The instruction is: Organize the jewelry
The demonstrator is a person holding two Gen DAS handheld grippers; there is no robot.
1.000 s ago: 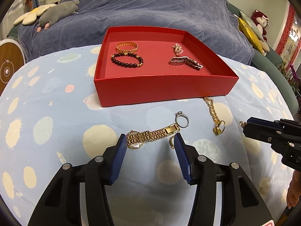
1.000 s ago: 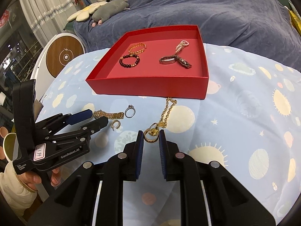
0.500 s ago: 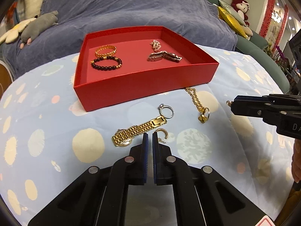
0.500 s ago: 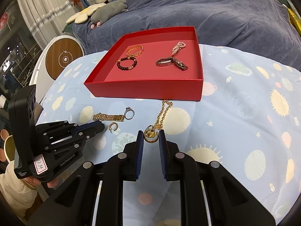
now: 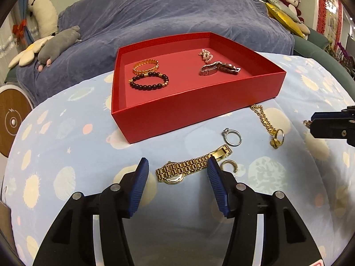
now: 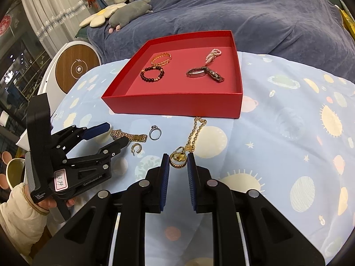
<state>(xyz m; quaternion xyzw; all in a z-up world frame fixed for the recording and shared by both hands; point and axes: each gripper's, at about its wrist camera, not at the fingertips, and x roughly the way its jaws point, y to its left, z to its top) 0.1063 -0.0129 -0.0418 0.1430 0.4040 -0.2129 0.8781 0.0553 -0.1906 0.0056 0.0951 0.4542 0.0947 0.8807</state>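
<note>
A red box [image 5: 199,110] [image 6: 173,106] on the planet-print cloth holds bracelets and a watch. In front of it lie a gold watch [image 5: 188,169] [image 6: 129,135], a silver ring [image 5: 233,136] [image 6: 155,132], a gold open hoop [image 5: 229,165] [image 6: 137,148] and a gold necklace [image 5: 265,119] [image 6: 195,133]. My left gripper [image 5: 177,166] [image 6: 116,134] is opening, its fingers either side of the gold watch without pressing it. My right gripper [image 6: 178,159] [image 5: 310,124] is narrowly shut on a small gold ring [image 6: 177,163] [image 5: 307,123], just off the necklace's end.
A sofa under a blue cover [image 5: 177,11] rises behind the box, with plush toys [image 5: 60,44] at its left. A round white and wood device [image 6: 75,68] stands left of the table. A hand in a cream sleeve [image 6: 17,201] holds the left gripper.
The left gripper closed on nothing half a second ago, then opened again and now straddles the gold watch, having rolled a little. The right gripper has kept still.
</note>
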